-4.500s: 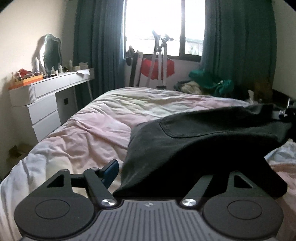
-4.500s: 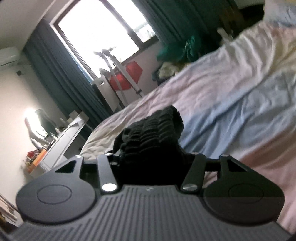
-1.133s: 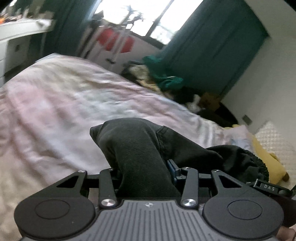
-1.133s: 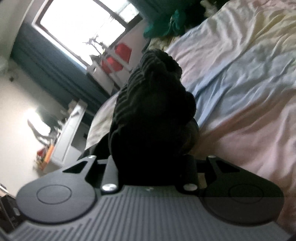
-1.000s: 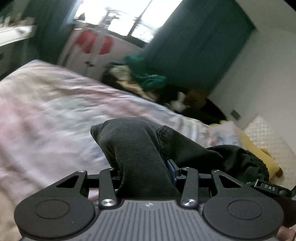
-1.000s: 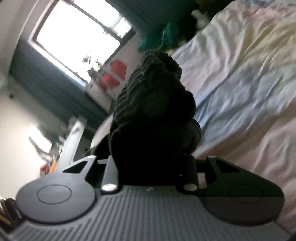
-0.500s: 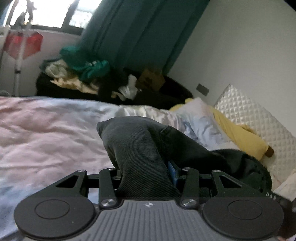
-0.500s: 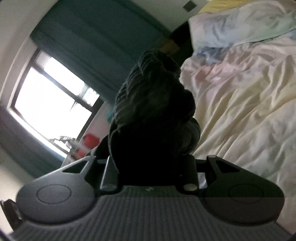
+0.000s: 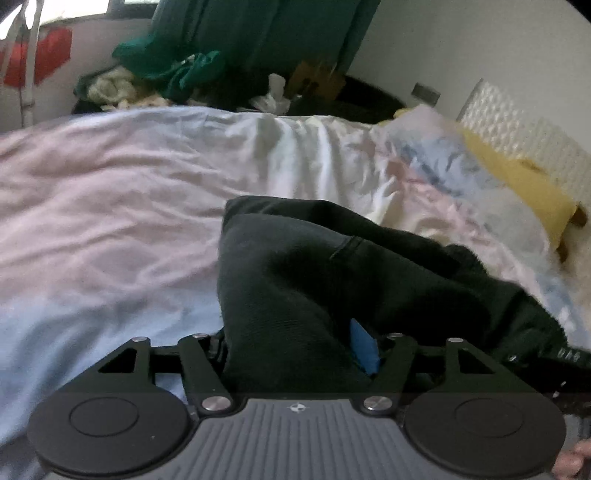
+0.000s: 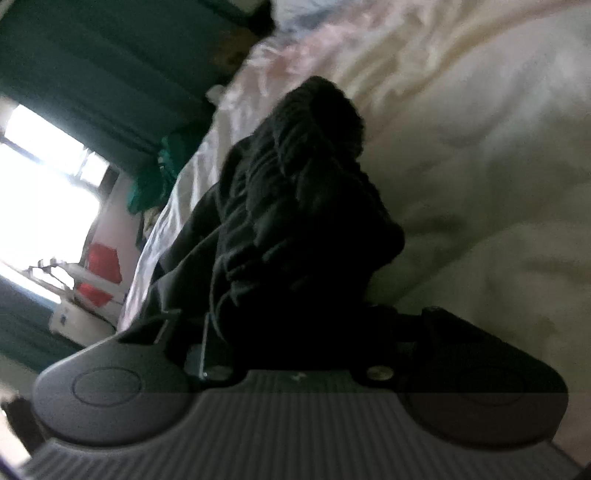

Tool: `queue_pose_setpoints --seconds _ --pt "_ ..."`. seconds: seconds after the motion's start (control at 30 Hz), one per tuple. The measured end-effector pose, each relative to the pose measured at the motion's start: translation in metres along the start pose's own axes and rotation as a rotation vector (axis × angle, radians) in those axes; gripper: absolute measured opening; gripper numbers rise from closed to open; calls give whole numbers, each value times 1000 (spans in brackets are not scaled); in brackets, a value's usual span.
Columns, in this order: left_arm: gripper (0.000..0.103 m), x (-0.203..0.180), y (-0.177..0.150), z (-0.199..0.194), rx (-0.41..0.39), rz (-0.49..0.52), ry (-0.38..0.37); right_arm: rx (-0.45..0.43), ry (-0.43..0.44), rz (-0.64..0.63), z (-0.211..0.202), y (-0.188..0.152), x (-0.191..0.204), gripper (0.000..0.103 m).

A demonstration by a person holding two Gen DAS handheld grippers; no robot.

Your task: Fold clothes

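A dark green-black garment point(image 9: 295, 266) lies bunched on the pale pink and blue duvet point(image 9: 110, 221). My left gripper point(image 9: 295, 332) is low over the duvet and its jaws are opening. The cloth is still heaped between them, and one blue pad point(image 9: 364, 349) shows bare beside it. In the right wrist view the ribbed end of the same garment point(image 10: 306, 192) rests on the cream duvet point(image 10: 480, 166). My right gripper point(image 10: 295, 325) has its jaws opening too, with the cloth lying between them and hiding the fingertips. A hand point(image 9: 572, 461) shows at the lower right corner.
Patterned pillows point(image 9: 443, 155) and a yellow cushion point(image 9: 524, 184) lie at the bed's head against a quilted white headboard point(image 9: 535, 136). A heap of clothes point(image 9: 166, 74) sits beyond the bed under teal curtains point(image 9: 258, 33). A bright window point(image 10: 37, 177) is to the left.
Both grippers have swung toward the head of the bed and come down onto the duvet. Their jaws have spread and the garment has slackened and settled on the bed.
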State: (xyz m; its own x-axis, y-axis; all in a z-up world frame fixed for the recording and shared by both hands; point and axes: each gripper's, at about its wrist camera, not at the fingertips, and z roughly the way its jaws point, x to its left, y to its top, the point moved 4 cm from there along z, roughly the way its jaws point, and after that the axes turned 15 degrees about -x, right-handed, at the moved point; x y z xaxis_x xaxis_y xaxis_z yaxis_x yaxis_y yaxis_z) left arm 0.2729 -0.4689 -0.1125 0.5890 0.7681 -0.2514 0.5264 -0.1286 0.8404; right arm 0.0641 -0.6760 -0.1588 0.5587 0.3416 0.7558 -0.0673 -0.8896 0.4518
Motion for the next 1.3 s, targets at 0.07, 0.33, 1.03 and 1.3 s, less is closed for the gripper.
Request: queue_pose_setpoints --seconds 0.07,0.33,1.03,1.3 --pt "68 -7 4 -21 7 40 15 29 -67 32 -13 1 -1 57" --pt "75 -39 36 -139 -71 130 13 -1 -153 -252 -98 18 49 57" --pt "103 -104 35 -430 -391 251 29 -327 111 -711 -326 -37 171 85" --pt "103 -95 9 -464 -428 231 32 -419 126 -814 -358 -90 176 85"
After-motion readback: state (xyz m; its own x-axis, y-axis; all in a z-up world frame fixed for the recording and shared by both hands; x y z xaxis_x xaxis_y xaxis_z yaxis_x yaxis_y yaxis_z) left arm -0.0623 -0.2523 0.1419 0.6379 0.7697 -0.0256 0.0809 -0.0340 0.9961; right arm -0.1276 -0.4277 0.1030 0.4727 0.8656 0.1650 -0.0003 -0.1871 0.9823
